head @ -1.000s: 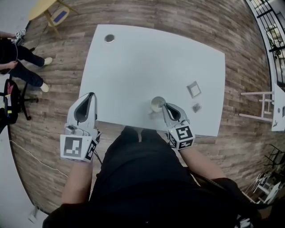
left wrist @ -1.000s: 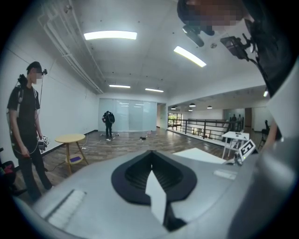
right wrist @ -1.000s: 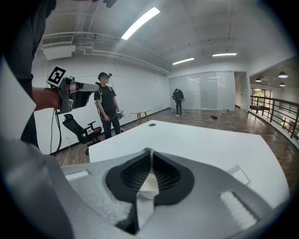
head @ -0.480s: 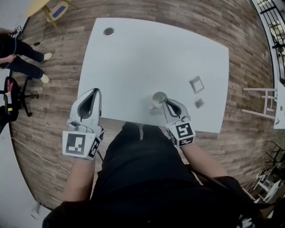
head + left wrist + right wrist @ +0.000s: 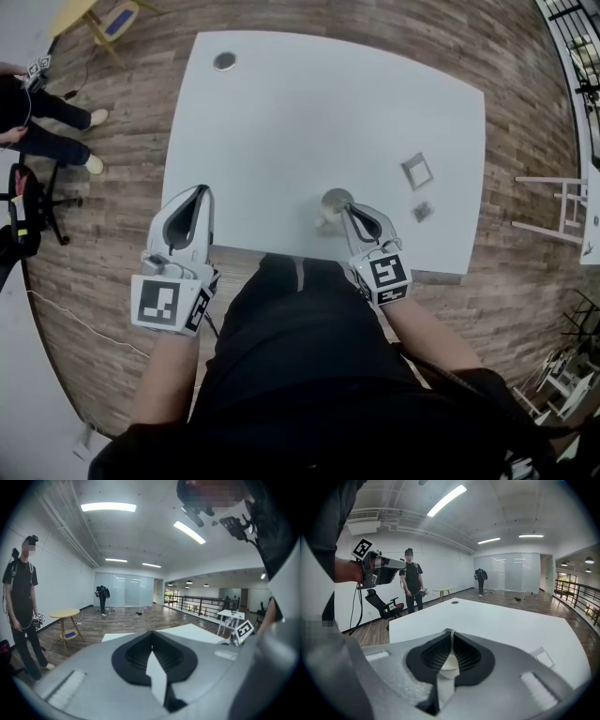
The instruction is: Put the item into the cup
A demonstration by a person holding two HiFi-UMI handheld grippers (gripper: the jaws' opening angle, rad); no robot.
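The small dark item (image 5: 423, 211) lies flat on the white rectangular table (image 5: 281, 122), near the near edge at about 4 o'clock of the tabletop; what it is cannot be made out. A pale grey square piece (image 5: 417, 172) lies just beyond it at 12 o'clock, apart from it. The cream-coloured round cup (image 5: 334, 200) stands upright at 9 o'clock of the dark item, well apart, near the table's 6 o'clock edge. The right gripper (image 5: 343, 208) reaches it from 5 o'clock, jaws clenched on the cup's near wall, a cream surface showing between them. The left gripper (image 5: 199, 190) hangs at the table's 8 o'clock corner, jaws together, nothing grasped. A grey round disc (image 5: 224, 61) sits at the 11 o'clock corner. Brown wood-plank floor (image 5: 112, 234) surrounds the table.
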